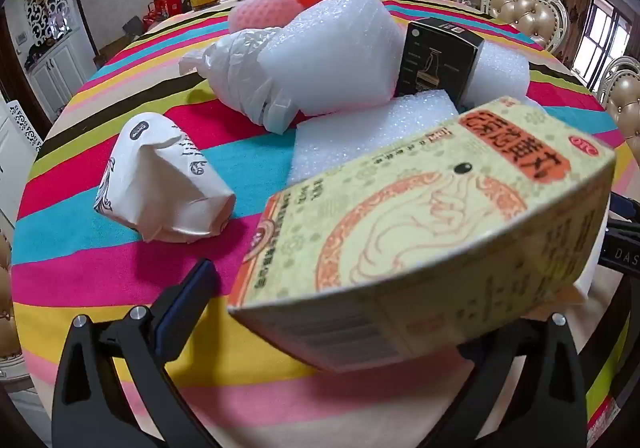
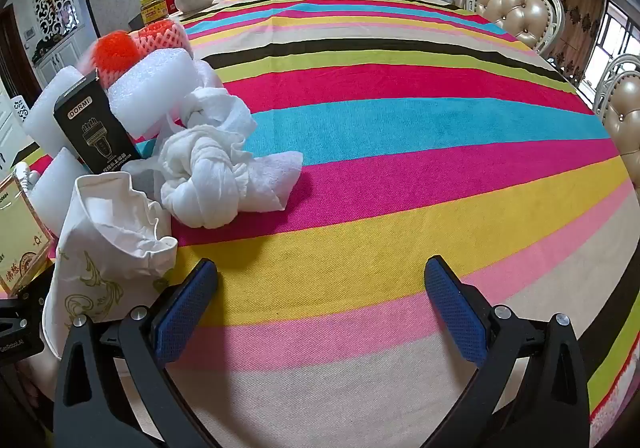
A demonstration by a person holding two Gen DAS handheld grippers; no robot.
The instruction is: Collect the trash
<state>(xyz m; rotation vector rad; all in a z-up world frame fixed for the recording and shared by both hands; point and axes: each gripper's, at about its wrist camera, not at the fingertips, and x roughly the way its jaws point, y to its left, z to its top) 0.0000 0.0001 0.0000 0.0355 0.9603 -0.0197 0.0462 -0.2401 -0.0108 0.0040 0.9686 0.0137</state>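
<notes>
— Where's the trash?

— Heaped on your striped tablecloth [image 2: 400, 184]: a yellow medicine box [image 1: 432, 232] right before your left gripper [image 1: 320, 308], its jaws spread wide, nothing gripped. Left of it lies a crumpled paper cup [image 1: 160, 184].

— And your right?

— Your right gripper [image 2: 320, 300] gapes empty over the cloth; a knotted white rag [image 2: 216, 172] and black carton [image 2: 94, 128] sit to its left.

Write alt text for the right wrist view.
The open right claw hovers empty over a striped tablecloth. To its left lies a trash pile: a knotted white cloth, a crumpled paper bag, a black box and white foam pieces.
</notes>
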